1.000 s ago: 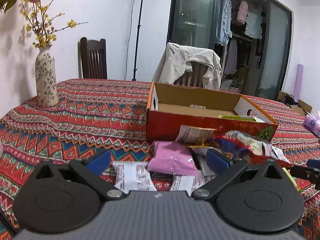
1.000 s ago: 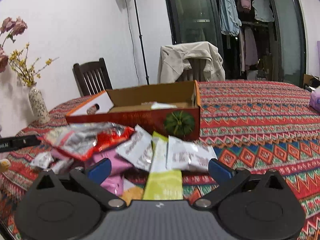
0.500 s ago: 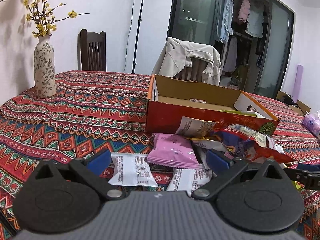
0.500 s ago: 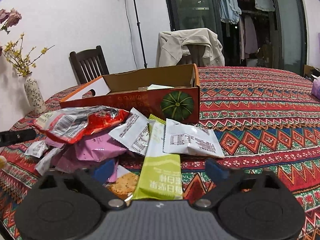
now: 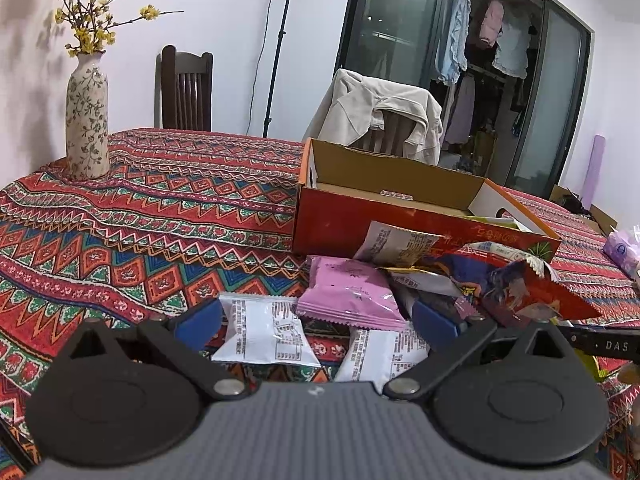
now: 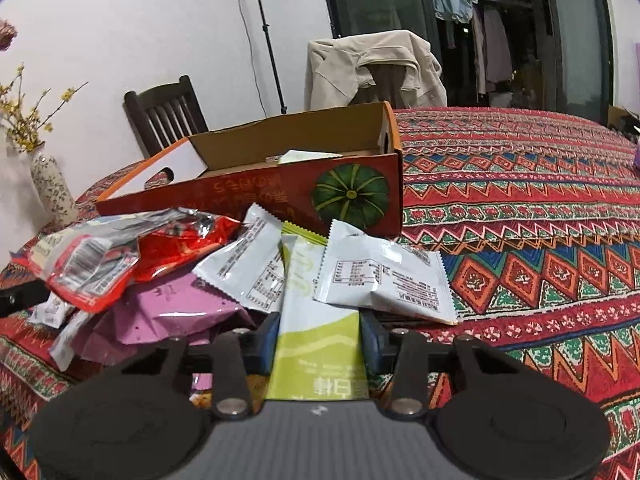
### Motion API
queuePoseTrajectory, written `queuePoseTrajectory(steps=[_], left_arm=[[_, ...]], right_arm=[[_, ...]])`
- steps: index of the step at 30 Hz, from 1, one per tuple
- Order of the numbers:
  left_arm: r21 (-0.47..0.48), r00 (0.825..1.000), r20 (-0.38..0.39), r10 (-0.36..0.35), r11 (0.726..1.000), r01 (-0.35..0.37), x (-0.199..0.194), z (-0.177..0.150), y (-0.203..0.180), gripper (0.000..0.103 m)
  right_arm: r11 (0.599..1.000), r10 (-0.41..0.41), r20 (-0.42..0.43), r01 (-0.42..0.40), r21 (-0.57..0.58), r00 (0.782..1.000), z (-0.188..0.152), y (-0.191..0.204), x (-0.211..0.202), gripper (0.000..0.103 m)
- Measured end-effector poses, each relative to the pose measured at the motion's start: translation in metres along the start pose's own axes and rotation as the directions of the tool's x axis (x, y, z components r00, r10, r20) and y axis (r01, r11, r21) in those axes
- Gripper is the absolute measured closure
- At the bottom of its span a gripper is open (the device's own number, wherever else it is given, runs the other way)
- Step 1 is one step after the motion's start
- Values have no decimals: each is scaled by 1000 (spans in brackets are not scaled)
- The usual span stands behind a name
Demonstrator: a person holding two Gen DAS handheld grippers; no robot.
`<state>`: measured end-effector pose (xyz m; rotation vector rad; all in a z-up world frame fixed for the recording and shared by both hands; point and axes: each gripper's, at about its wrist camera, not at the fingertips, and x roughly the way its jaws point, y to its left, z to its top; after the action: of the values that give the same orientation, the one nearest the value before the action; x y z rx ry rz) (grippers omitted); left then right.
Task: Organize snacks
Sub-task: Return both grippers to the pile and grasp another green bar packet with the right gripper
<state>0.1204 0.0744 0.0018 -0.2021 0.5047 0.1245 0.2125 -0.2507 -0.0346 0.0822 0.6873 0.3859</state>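
Note:
A pile of snack packets lies in front of an open red cardboard box (image 5: 340,224) (image 6: 260,192) on the patterned tablecloth. My right gripper (image 6: 318,336) has its jaws closed in on a long green snack packet (image 6: 316,360), and the blue pads press its two edges. White packets (image 6: 384,276), a pink packet (image 6: 176,304) and a red foil bag (image 6: 120,252) lie around it. My left gripper (image 5: 316,324) is open and low over two white packets (image 5: 264,328), with the pink packet (image 5: 348,292) just beyond. Nothing is gripped between its pads.
A patterned vase (image 5: 86,120) with yellow flowers stands at the table's far left. Behind the table are a dark wooden chair (image 5: 186,88) and a chair draped with a beige jacket (image 5: 380,116). A purple pack (image 5: 624,252) lies at the right edge.
My right gripper moved forward and down over the green packet, and its jaws went from wide open to closed on the packet. The left gripper barely shifted.

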Motion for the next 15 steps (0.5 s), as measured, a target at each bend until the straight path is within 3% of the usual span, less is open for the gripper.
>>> queuePoseTrajectory(steps=[5, 9, 15], left_arm=[[-1, 1000, -3, 3, 1000, -3, 1, -1, 0, 0], [-2, 1000, -4, 9, 1000, -9, 1, 0, -1, 0], [-1, 1000, 2, 17, 1000, -17, -2, 3, 0, 0]], right_arm=[[999, 3, 29, -2, -33, 1000, -5, 4, -7, 65], [994, -37, 106, 47, -94, 994, -9, 15, -19, 65], [993, -28, 193, 50, -107, 981, -4, 18, -37, 66]])
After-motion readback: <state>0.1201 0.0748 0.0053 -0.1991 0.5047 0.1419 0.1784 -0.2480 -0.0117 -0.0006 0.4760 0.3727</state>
